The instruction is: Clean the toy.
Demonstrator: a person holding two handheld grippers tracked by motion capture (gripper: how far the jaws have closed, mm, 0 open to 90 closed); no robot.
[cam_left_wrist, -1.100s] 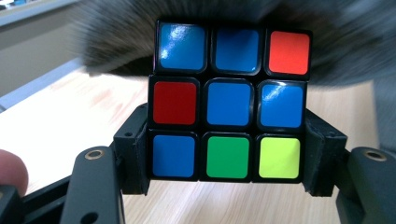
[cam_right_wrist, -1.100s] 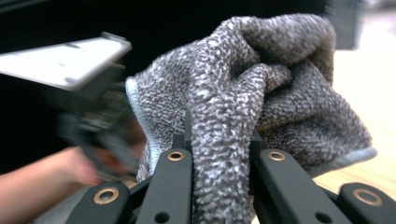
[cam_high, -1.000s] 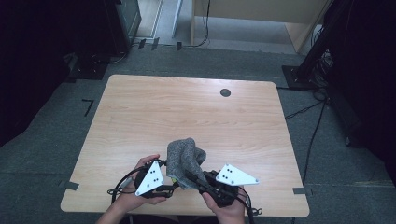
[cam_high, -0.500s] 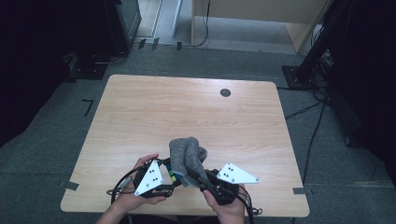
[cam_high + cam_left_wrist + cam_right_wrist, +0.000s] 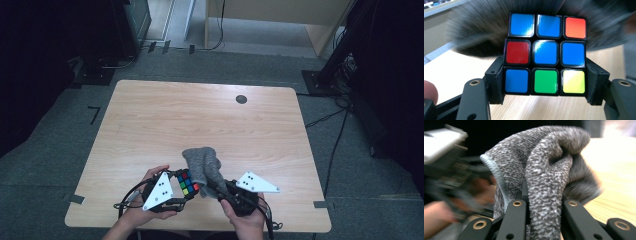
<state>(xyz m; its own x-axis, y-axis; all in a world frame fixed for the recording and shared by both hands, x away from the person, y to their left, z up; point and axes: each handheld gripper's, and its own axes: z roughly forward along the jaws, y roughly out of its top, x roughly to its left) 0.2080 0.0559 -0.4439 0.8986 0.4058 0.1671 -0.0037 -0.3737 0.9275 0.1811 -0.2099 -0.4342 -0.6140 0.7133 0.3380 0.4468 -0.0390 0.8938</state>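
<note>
Now | one cube [image 5: 545, 53] | one grey glove [image 5: 541, 170] | one table [image 5: 150, 120]

high view: above my side of the table [image 5: 150, 115], facing forward and down, far off | left gripper view: rides my left gripper, close behind the cube [image 5: 545, 53], table beneath | right gripper view: close behind the grey cloth [image 5: 544, 170], same table | shared: cube [image 5: 186, 183] and cloth [image 5: 202, 162]

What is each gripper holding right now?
Left gripper: shut on the puzzle cube.
Right gripper: shut on the grey knitted cloth.
</note>
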